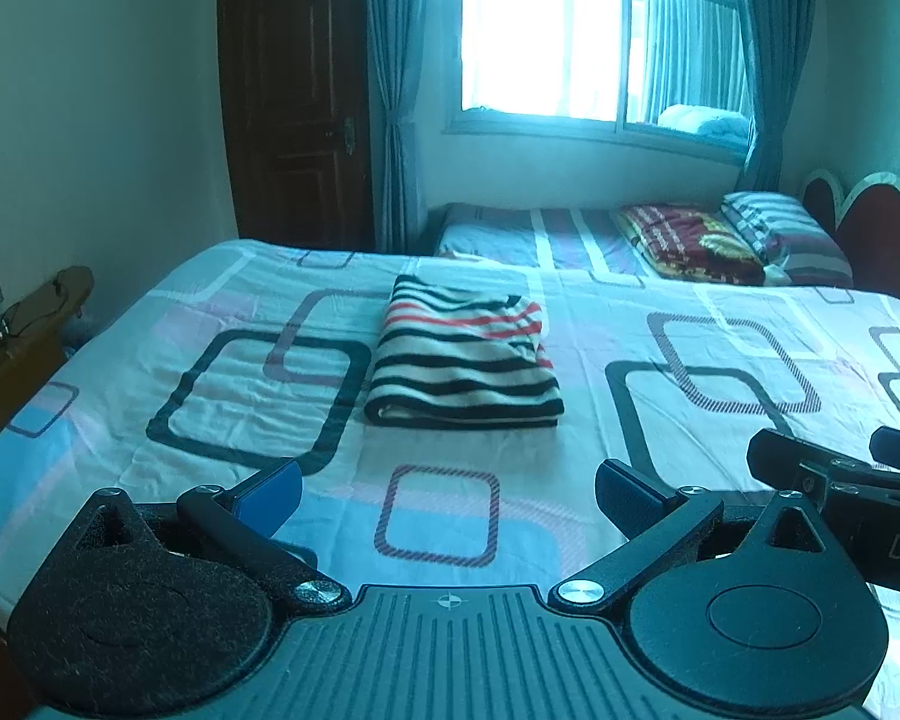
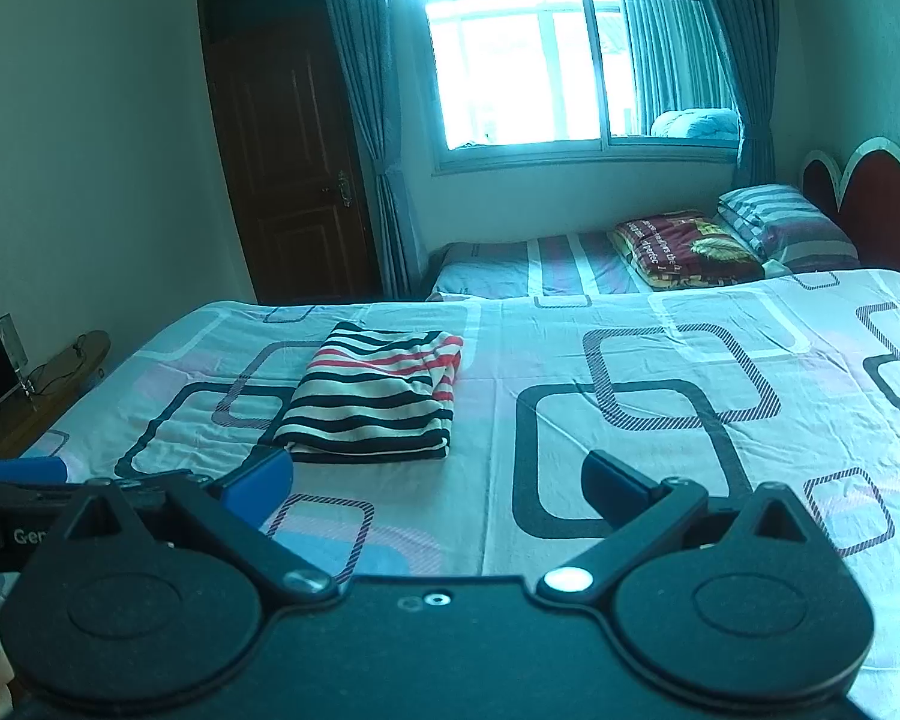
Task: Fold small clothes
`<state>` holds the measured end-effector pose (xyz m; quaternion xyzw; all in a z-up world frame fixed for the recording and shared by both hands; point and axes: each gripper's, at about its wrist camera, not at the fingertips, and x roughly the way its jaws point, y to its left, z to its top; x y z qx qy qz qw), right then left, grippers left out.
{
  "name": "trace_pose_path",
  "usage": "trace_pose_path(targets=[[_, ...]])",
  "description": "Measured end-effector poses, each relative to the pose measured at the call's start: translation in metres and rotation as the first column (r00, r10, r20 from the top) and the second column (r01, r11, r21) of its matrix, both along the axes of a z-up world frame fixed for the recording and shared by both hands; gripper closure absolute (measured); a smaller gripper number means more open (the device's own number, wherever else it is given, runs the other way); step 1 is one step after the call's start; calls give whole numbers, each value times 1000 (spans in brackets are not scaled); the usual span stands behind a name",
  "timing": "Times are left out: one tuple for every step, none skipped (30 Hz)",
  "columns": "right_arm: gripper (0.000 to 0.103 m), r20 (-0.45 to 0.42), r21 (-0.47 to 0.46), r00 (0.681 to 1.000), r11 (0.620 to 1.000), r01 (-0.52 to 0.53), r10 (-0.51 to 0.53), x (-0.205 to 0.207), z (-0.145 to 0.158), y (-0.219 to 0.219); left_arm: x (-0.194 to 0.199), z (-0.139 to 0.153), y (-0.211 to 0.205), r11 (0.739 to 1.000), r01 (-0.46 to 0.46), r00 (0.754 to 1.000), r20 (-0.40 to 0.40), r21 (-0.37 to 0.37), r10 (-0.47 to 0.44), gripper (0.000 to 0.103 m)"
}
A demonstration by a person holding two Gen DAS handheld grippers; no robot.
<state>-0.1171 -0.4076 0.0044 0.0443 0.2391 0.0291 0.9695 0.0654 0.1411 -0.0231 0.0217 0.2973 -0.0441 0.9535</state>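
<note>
A striped garment (image 1: 465,357), black, white and red, lies folded into a neat rectangle on the bed sheet (image 1: 570,450); it also shows in the right wrist view (image 2: 378,396). My left gripper (image 1: 447,495) is open and empty, held above the sheet a little in front of the garment. My right gripper (image 2: 438,492) is open and empty, in front and to the right of the garment. The right gripper's fingers (image 1: 810,462) show at the right edge of the left wrist view. The left gripper's blue pad (image 2: 27,471) shows at the left edge of the right wrist view.
The bed sheet (image 2: 660,408) has a square pattern. A second bed (image 1: 540,237) behind holds a folded red blanket (image 1: 684,240) and a striped pillow (image 1: 780,228). A wooden stand (image 1: 18,348) is at the left. A door (image 1: 303,102) and a curtained window (image 1: 570,42) are behind.
</note>
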Motion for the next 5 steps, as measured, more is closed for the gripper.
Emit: trace_pose_path(targets=[[1, -1, 1, 1000, 1000, 1, -1, 1, -1, 0, 2, 0, 0, 1000, 2, 1000, -3, -2, -2, 0], [1, -2, 1, 1000, 1000, 1, -1, 2, -1, -1, 5, -1, -1, 1000, 2, 1000, -18, 2, -2, 0], [1, -5, -1, 1000, 1000, 2, -2, 4, -2, 0, 7, -2, -1, 1000, 2, 1000, -28, -2, -2, 0], [1, -9, -2, 1000, 1000, 3, -3, 6, -3, 0, 9, -2, 0, 1000, 4, 1000, -31, -11, -4, 0], [1, -12, -2, 1000, 1000, 3, -3, 8, -4, -1, 11, -3, 1, 1000, 2, 1000, -31, -16, -2, 0]])
